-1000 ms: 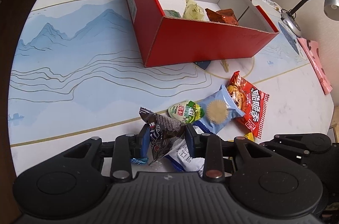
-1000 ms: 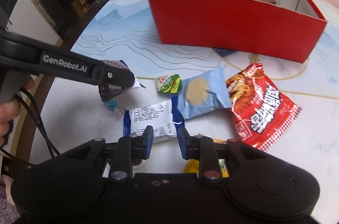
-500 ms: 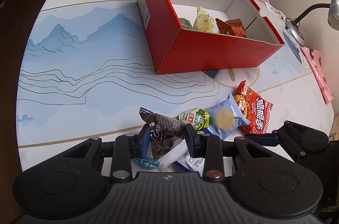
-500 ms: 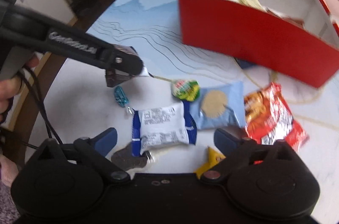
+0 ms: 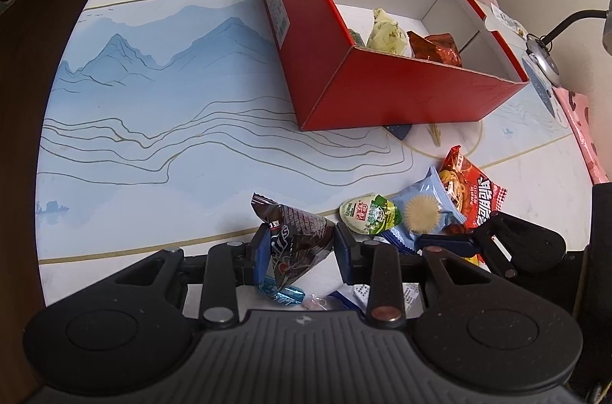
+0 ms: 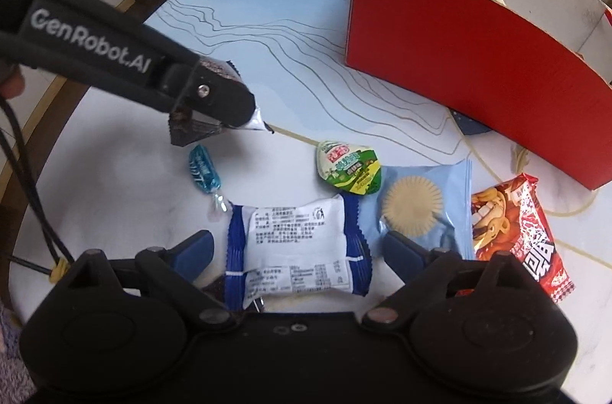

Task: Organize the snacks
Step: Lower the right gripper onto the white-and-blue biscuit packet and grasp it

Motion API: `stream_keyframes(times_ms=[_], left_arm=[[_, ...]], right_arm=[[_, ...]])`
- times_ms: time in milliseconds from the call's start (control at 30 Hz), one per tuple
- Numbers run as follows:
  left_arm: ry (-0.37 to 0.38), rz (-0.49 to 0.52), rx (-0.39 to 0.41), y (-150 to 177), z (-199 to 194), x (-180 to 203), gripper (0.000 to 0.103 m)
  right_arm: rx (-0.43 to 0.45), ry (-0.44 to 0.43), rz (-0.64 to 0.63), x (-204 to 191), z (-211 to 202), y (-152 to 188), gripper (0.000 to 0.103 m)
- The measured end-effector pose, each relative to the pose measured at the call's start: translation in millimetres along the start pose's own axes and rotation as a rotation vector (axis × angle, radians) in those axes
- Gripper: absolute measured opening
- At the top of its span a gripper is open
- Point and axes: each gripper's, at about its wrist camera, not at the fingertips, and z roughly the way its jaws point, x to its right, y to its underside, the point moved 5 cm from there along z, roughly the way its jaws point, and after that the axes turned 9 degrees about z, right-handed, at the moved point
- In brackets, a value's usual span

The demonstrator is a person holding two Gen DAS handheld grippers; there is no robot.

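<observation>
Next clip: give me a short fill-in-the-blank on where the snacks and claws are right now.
1. The left claw is shut on the ____ triangular snack packet.
2. The white and blue packet lies between the ____ jaws of the right claw.
3. The box holding a few snacks is ____ outside.
4. The twisted candy on the table has a ____ wrapper.

Missing words: dark; open; red; blue

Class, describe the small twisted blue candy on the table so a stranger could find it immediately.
Start at the red box, then look across the table to the loose snacks. The blue candy lies just left of the white-and-blue packet. It alone is tiny, shiny and twist-wrapped.
</observation>
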Motion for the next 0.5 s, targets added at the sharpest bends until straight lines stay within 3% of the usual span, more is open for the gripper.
stream_keyframes(times_ms=[133, 267, 333, 500], left_arm=[[0.001, -0.002, -0.003, 0, 1, -1, 0.033], [0.001, -0.002, -0.008, 1, 3, -1, 0.033], [0.003, -0.002, -0.01, 2, 3, -1, 0.033], [0.006, 0.001, -0.009, 2, 1, 1, 0.033]], right_arm=[[-0.008, 0.033, -0.017, -2, 7, -3, 0.08], [0.004, 0.046, -0.034, -6, 6, -2, 0.074], [0.019, 0.055, -0.044, -8, 3, -1, 0.063], [0.024, 0.053, -0.041, -6, -5, 5, 0.06]])
